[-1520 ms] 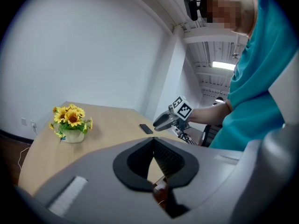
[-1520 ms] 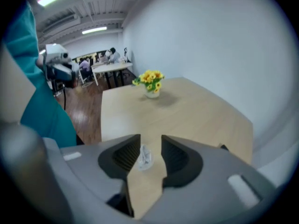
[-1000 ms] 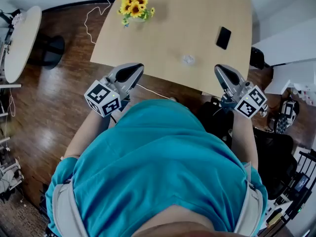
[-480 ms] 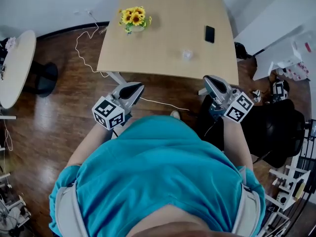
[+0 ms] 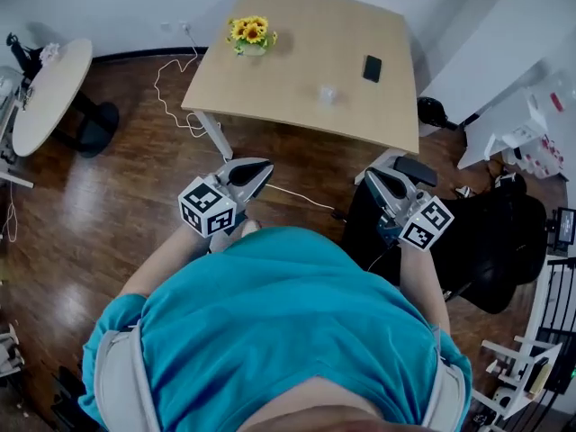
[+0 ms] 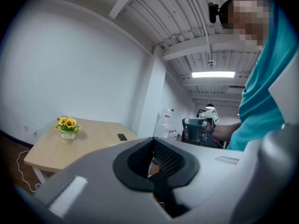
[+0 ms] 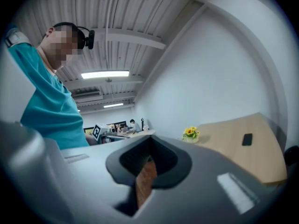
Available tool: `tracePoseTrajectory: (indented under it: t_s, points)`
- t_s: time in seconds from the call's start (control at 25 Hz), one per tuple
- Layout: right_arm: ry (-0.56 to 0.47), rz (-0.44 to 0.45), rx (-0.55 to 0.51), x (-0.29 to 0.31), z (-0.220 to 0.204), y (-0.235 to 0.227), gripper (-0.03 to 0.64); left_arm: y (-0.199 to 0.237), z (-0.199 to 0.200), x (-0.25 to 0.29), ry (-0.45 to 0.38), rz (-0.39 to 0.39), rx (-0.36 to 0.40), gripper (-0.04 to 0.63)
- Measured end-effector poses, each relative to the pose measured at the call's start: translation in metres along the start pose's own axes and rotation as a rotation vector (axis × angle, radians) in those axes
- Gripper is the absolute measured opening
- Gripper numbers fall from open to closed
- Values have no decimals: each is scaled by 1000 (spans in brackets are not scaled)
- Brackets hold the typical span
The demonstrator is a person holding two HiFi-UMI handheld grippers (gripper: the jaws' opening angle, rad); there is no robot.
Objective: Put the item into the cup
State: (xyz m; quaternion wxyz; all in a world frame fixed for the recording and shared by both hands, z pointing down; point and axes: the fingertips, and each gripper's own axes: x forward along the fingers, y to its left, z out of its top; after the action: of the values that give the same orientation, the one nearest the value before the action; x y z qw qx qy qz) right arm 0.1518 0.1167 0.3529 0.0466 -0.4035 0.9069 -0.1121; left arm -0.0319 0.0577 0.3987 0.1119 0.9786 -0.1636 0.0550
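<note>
- Spreading under everything, the floor [image 5: 117, 205] is dark brown glossy wood planks with streaks of reflected light.
- A person in a smooth teal shirt [image 5: 279, 331] fills the lower half of the head view, with both forearms reaching forward.
- The table [image 5: 279, 70] has a pale matte wooden top, four-sided with rounded corners. It stands well apart from both grippers, with a strip of floor between.
- A black office chair [image 5: 486, 241] stands just beside the right gripper, at the table's near right corner.
- A round white table [image 5: 49, 93] sits far left.
- The left gripper [image 5: 264, 166] has a grey shell and black ribbed pads. Its jaws are together with nothing between them, and it is held over the floor.
- The right gripper [image 5: 372, 175] has the same build, and its jaws are likewise closed and empty.
- A thin white cable [image 5: 175, 88] loops on the floor left of the table, and another run crosses between the grippers and the table.
- Yellow sunflowers [image 5: 251, 34] in a small pot stand near the table's far left corner.
- A flat black phone [image 5: 372, 67] lies toward the table's right edge.
- A small clear cup-like thing [image 5: 328, 93] stands on the table between the flowers and the phone. It is too small to make out further.
</note>
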Motion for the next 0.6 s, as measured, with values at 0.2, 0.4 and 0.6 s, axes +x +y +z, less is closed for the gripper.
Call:
tracePoseTrajectory:
  t_s: [0.2,0.4,0.6]
  points:
    - [6,-20,32,-55,-23,21,0,-61,-19,-7,8,49,-34,3]
    - [4,-46,62,-74,-47,45,0,-81,-20,-33,-14,80,-20,3]
    - [34,-82,21,-63,-62,66,0,-78,-18,-56,-48,74,-16,3]
